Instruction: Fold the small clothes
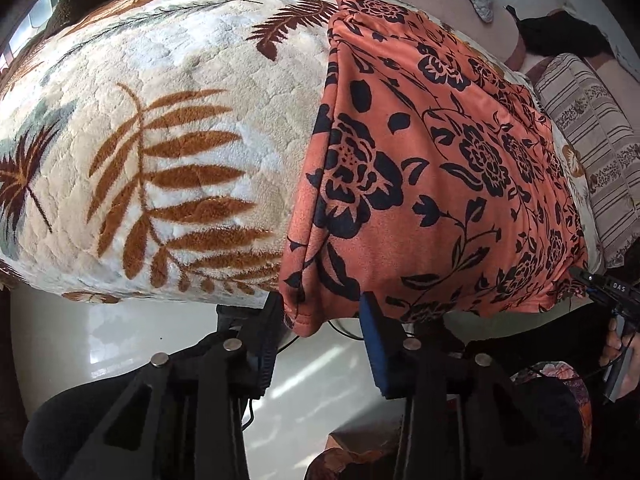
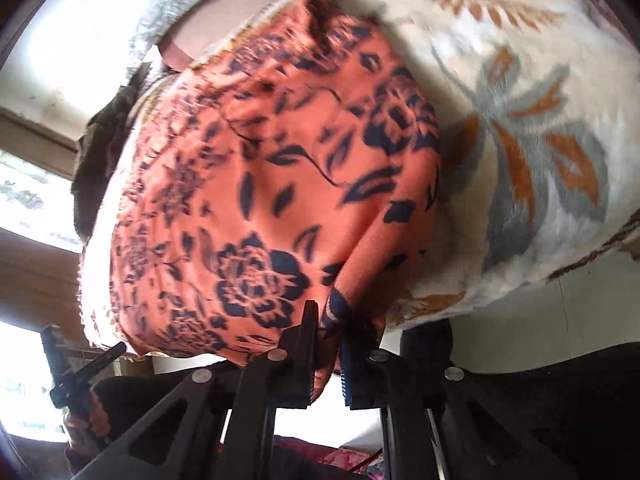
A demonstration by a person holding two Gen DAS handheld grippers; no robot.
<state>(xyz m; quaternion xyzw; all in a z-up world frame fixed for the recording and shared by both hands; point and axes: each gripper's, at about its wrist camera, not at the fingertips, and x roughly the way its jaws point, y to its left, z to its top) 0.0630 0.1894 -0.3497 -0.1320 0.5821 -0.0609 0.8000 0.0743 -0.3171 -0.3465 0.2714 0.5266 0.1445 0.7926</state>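
- I am working at a bed spread with a leaf-print blanket (image 1: 168, 152); the cloth (image 1: 432, 168), orange with dark flowers, is lying flat on it, its near edge hanging just over the bed's edge toward me.
- My left hand-held gripper (image 1: 320, 320) is sitting at the cloth's near left corner. Its fingers are spread, and the hemmed corner is drooping into the gap between them, touching neither pad as far as I can tell.
- To do this step well, I am judging that I should push the left one a little further in so the pads bracket the hem itself, then close fully before lifting, so both layers come up together.
- Going rightward, the near edge is running straight across to my right hand-held gripper (image 2: 326, 332), also glimpsed at the far right of the left view.
- The right one is pinching the cloth's near right corner: a bunched fold is sitting between the nearly closed pads. That view is blurred, so I cannot tell how deep the bite is.
- I am judging that both corners should rise level and travel away from me together, keeping the edge taut so the fold lands square on the far edge.
- The plush blanket may be dragging at the cloth, so a clear lift seems wiser than sliding.
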